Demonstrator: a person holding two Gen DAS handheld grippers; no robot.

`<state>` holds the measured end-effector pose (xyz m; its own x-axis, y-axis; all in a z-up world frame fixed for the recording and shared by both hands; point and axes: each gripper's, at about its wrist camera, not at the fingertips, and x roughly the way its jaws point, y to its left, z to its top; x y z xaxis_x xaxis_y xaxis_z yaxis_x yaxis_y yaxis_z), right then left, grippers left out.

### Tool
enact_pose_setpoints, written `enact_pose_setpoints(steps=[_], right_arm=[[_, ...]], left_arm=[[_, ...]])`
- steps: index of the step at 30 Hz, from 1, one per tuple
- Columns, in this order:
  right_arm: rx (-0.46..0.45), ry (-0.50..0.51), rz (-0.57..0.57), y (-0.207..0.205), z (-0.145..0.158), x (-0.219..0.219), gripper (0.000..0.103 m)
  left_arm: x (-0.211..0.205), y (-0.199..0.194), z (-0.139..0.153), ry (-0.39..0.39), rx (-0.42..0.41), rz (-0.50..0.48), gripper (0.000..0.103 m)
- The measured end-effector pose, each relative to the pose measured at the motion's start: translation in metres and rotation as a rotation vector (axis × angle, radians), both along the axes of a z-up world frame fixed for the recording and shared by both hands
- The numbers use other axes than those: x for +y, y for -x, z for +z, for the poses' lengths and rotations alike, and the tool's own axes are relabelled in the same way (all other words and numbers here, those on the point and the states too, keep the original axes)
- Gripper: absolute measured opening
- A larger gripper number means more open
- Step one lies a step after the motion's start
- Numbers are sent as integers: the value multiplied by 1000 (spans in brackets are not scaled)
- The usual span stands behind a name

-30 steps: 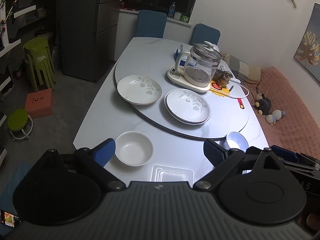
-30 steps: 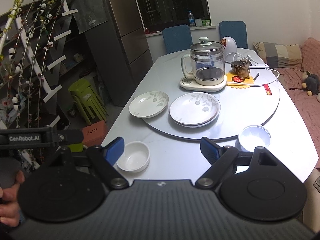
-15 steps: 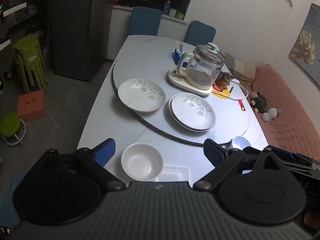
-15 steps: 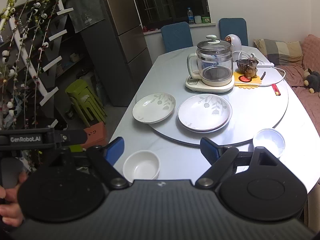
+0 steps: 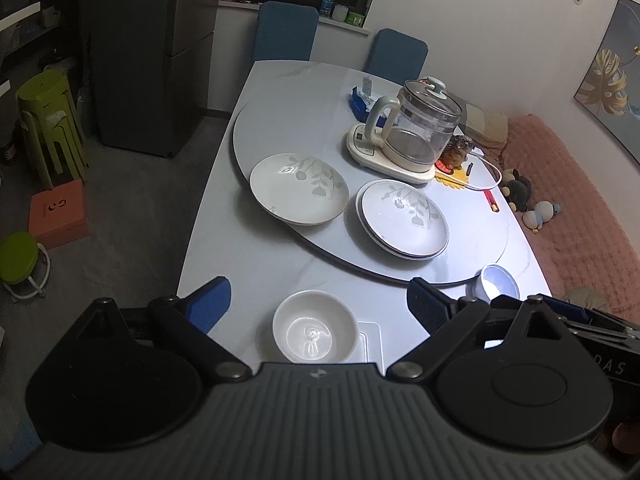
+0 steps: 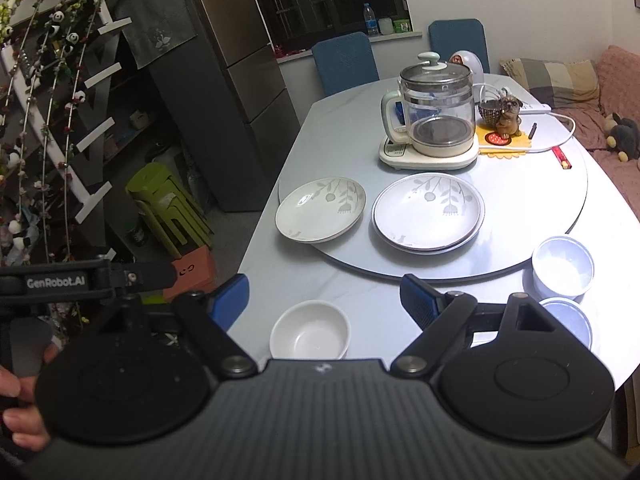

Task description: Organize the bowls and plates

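Blue-padded fingers (image 5: 210, 300) of the left gripper (image 5: 316, 300) stand wide apart and hold nothing, poised above the near edge of a pale grey oval dining table (image 5: 248, 264). Between and just beyond them sits a small white ceramic bowl (image 5: 315, 326), upright and apart from both pads, which makes it the likeliest first pick; being round, it offers no long axis, so the jaws would have to drop over its rim. The right gripper (image 6: 324, 298), likewise spread wide and empty, frames the same bowl from the other side, though the left looks the nearer of the two. Beyond that bowl, on the grey round turntable (image 5: 280, 128) at the table's middle, lie a shallow white plate with a leaf pattern (image 5: 298, 188) and, just to its right, a stack of dark-rimmed white patterned plates (image 5: 402, 218). Well to the right of the bowl, near the turntable's edge, stands a small pale blue-white bowl (image 6: 563, 266), with a second one like it (image 6: 568, 318) partly hidden behind the right gripper's arm. A glass kettle on a cream base (image 5: 408, 136) occupies the turntable's far side. Nothing appears sorted yet.
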<state>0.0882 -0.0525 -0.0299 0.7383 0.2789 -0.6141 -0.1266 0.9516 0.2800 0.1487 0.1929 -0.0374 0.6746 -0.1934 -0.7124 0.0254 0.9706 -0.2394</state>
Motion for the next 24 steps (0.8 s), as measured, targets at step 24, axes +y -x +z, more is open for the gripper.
enact_pose_setpoints(steps=[24], right_arm=[[128, 38, 24, -171, -28, 13, 76]], left_arm=[[23, -168, -63, 59, 86, -12, 96]])
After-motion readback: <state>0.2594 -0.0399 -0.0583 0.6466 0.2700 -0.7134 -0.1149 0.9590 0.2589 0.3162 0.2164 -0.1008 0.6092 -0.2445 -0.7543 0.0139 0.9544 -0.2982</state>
